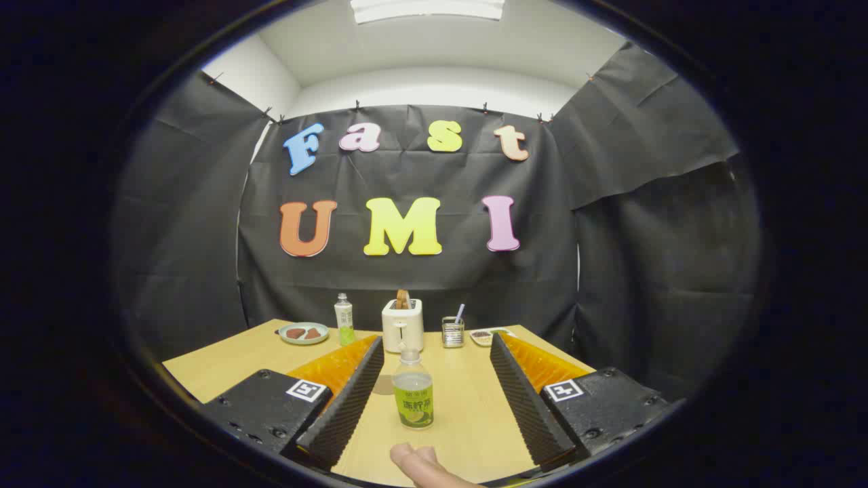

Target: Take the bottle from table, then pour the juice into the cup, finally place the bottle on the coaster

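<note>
I see the hand-held gripper point(434, 379) held low over the wooden table point(217, 362), its two fingers spread wide apart and pressing on nothing. Between the fingers, upright on the table and touching neither of them, stands a bottle point(413, 390) with a pale cap, a green label and a clear upper half. Just behind it on its left, partly hidden by the left finger, I make out a flat round brownish disc point(384, 384) lying on the table; it may be the coaster, though I cannot tell for sure. Fingertips of a person's hand point(422, 464) rest on the table just in front of the bottle. Beyond the fingers, along the far edge by the black cloth, stand a plate point(304, 333) with dark pieces on it, a second bottle point(344, 319), a white toaster point(403, 324) with bread sticking out of its top, a small glass container point(453, 331) with a utensil in it, and a shallow dish point(484, 335).
</note>
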